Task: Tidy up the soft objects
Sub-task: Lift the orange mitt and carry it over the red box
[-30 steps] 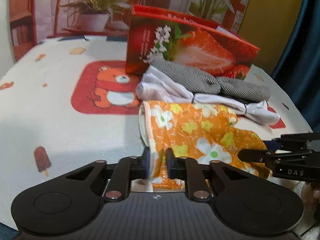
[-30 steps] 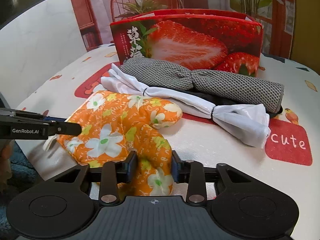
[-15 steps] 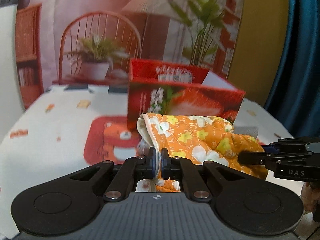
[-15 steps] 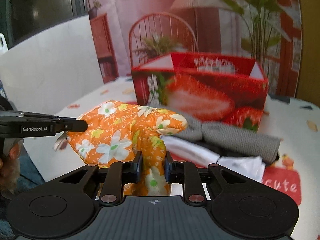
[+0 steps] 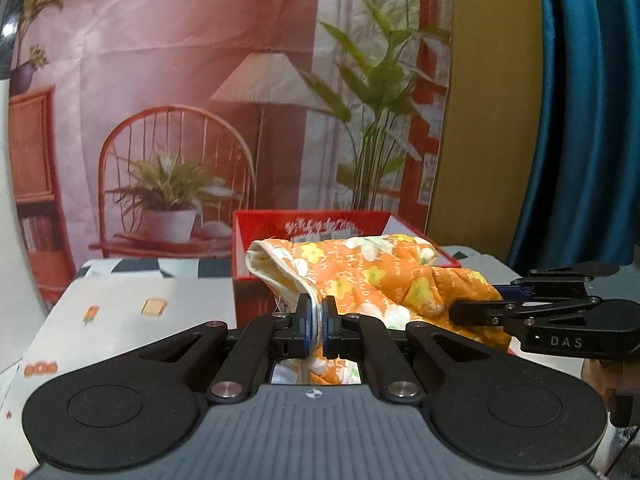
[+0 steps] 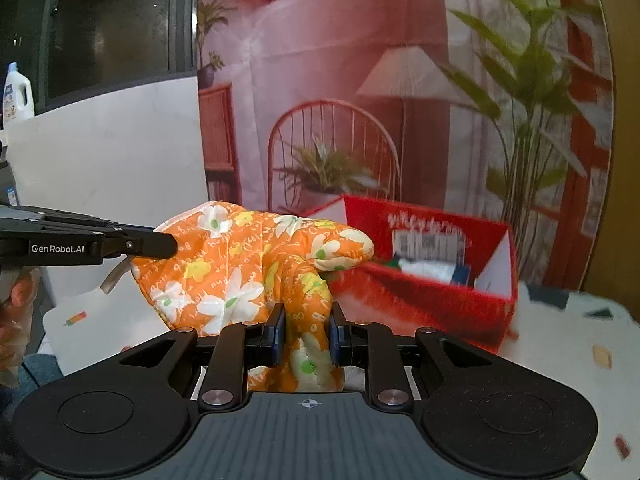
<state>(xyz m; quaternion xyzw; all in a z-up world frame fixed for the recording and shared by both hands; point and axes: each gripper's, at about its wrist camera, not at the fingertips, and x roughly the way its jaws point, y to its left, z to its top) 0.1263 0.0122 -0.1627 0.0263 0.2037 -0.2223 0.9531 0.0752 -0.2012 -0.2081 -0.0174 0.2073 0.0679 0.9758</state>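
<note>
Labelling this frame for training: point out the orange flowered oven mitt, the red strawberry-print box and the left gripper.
Orange flowered oven mitt (image 6: 240, 272), right wrist view, on its quilted palm.
Red strawberry-print box (image 6: 424, 292), right wrist view, on its near wall.
Left gripper (image 5: 318, 322), left wrist view, between its fingertips, clamped on the mitt's cuff edge.

From my left cam the orange mitt (image 5: 384, 276) covers most of the red box (image 5: 256, 240) beyond the fingers, so I can't see inside it. Mitt's lower end drops behind the gripper body, hidden. Right gripper (image 5: 456, 312) is cut off at the frame's right edge. From the right cam the box (image 6: 432, 280) is motion-blurred; stuff inside is white/dark shapes, can't ID. Left gripper (image 6: 176, 245) runs off the left edge.
</note>
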